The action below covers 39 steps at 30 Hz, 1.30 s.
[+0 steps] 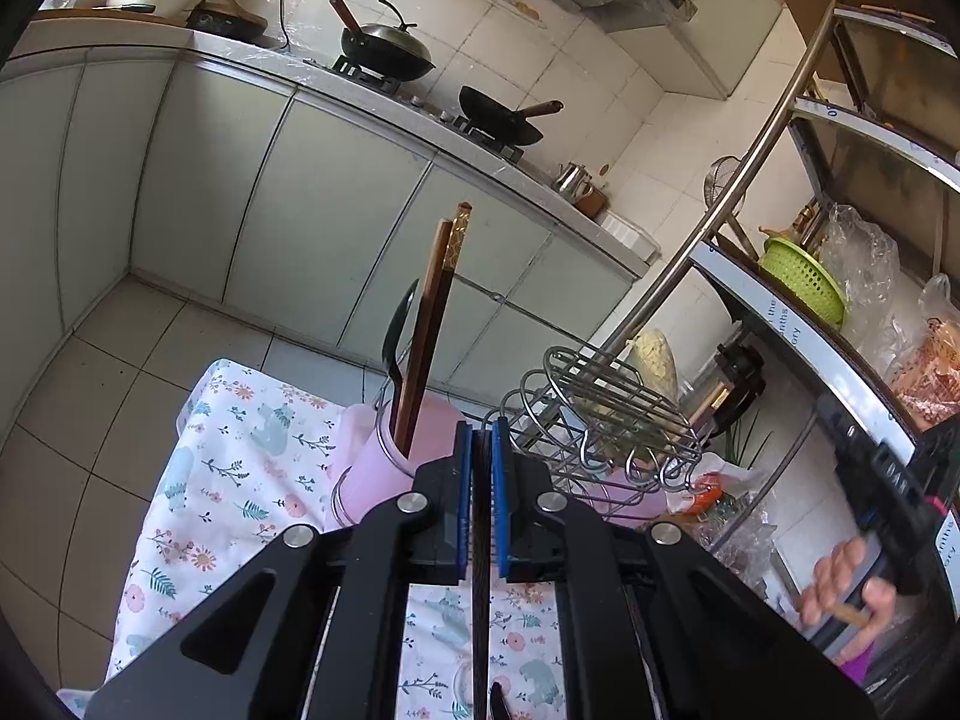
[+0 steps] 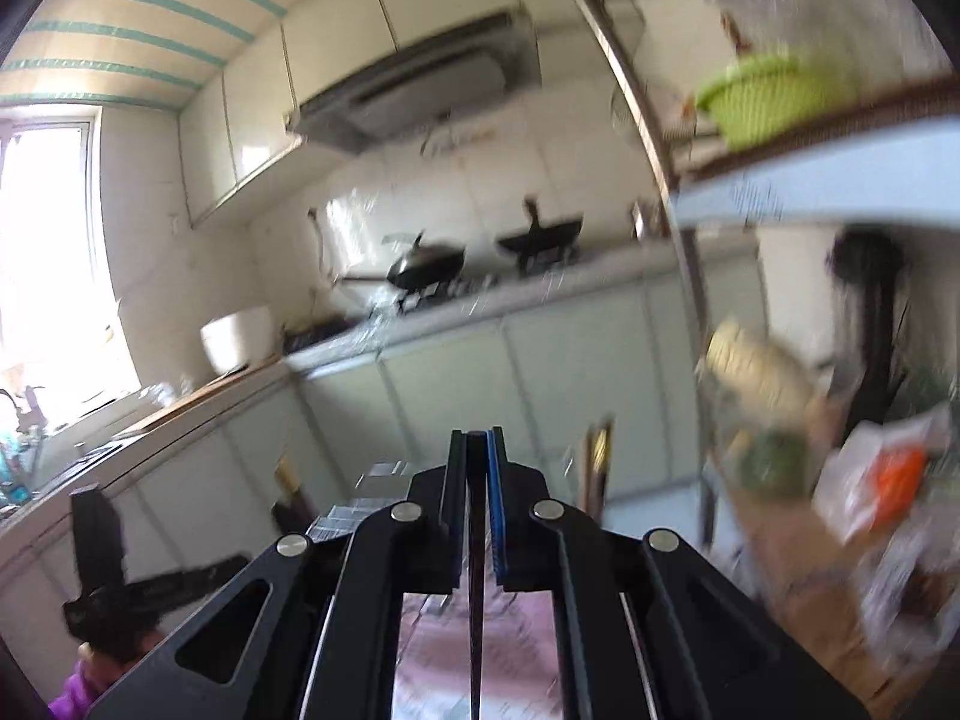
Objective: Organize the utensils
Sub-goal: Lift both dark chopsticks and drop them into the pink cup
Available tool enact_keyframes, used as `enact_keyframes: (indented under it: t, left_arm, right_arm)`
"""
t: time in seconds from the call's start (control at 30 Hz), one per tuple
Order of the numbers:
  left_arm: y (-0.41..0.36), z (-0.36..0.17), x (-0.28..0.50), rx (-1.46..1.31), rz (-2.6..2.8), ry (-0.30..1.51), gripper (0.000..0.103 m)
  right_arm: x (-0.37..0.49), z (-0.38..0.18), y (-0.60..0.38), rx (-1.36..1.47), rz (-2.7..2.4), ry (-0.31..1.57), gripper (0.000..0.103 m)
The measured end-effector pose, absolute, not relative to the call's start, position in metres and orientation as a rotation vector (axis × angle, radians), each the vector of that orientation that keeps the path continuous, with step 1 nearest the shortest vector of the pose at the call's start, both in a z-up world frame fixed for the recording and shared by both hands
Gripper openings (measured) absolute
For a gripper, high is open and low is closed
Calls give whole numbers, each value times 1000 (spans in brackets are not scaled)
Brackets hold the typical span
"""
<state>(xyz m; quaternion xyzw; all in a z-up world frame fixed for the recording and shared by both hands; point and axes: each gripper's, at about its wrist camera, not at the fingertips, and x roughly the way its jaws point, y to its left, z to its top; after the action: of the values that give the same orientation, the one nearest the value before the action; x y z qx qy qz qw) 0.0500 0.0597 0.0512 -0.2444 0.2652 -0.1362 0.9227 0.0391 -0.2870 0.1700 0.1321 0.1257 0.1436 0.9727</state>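
A pink cup (image 1: 384,468) in a wire holder stands on the floral-cloth table (image 1: 240,480). It holds a pair of brown chopsticks (image 1: 432,324) and a black spoon (image 1: 399,330), all upright. My left gripper (image 1: 481,438) is shut on a dark chopstick (image 1: 480,630) that hangs down between its blue pads, just right of the cup. My right gripper (image 2: 478,438) is shut on a thin dark utensil (image 2: 476,630) that points downward; that view is blurred. The right gripper also shows in the left wrist view (image 1: 882,498), held by a hand.
A wire rack (image 1: 606,414) with hooks sits right of the cup. A metal shelf unit (image 1: 840,312) with a green basket (image 1: 804,276) and bags stands at the right. Cabinets, a stove and two woks (image 1: 390,48) line the far wall.
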Motion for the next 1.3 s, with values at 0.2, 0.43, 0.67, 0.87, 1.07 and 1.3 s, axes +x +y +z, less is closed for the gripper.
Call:
enact_keyframes:
  t: [0.2, 0.43, 0.67, 0.87, 1.07, 1.3]
  left_arm:
    - [57, 55, 58, -486, -264, 524, 6]
    - [55, 68, 65, -461, -230, 450, 6]
    - [53, 85, 73, -441, -187, 361, 6]
    - [50, 103, 76, -412, -93, 206, 6]
    - [46, 107, 85, -405, 16, 71, 6]
    - [23, 97, 88, -286, 109, -87, 6]
  right_arm:
    - [54, 184, -291, 233, 237, 161, 6]
    - [77, 166, -283, 137, 189, 135, 6]
    - [91, 132, -286, 142, 194, 178, 6]
    - [82, 108, -280, 127, 198, 191, 6]
    - [80, 91, -280, 157, 212, 214, 6]
    - [81, 82, -286, 195, 210, 231, 6]
